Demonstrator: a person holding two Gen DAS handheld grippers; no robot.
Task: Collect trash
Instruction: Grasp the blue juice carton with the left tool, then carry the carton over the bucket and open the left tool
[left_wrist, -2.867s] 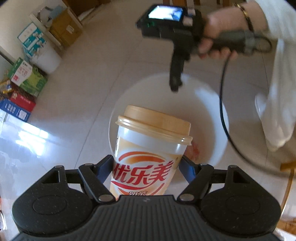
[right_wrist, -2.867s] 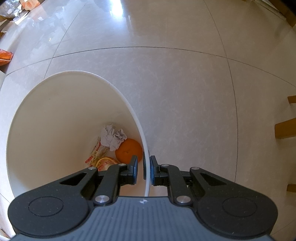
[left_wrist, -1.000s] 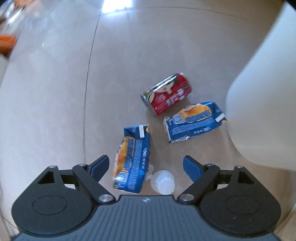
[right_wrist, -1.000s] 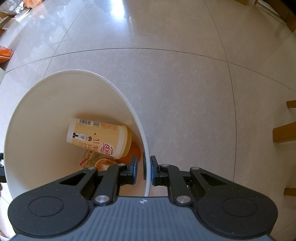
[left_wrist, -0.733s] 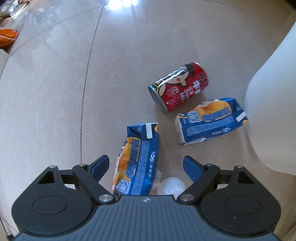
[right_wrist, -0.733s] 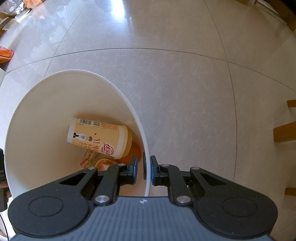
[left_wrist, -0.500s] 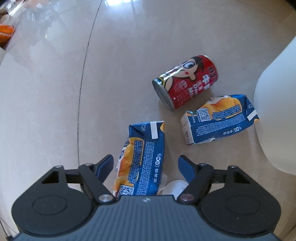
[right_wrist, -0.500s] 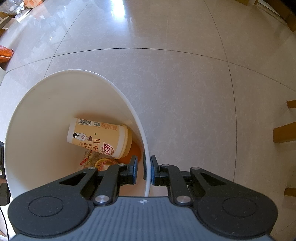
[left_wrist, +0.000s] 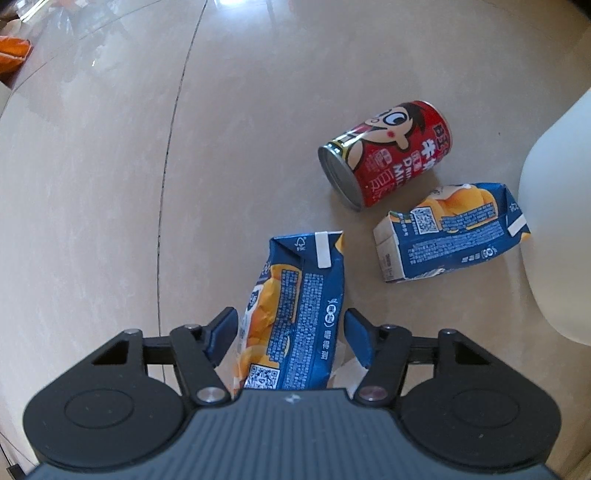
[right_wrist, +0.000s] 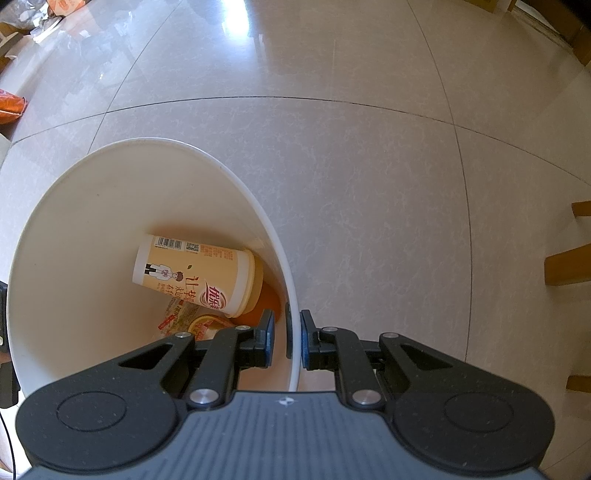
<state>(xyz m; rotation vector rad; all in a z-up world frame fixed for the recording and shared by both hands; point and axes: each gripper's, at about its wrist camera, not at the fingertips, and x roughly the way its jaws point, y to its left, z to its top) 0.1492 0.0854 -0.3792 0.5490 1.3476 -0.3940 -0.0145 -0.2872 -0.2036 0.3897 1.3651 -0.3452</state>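
At lower centre the left gripper (left_wrist: 290, 334) straddled the near carton (left_wrist: 295, 314), jaws just narrowing but not yet pinching it, can (left_wrist: 388, 151) and second carton (left_wrist: 450, 236) waiting upper right, while the right gripper (right_wrist: 287, 338) clamped the bin (right_wrist: 74, 221) rim to steady it.

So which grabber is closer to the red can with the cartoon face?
Left. The left gripper is down by the floor, straddling a blue carton just short of the red can. The right gripper is clamped on the white bin's rim, the can nowhere in its view.
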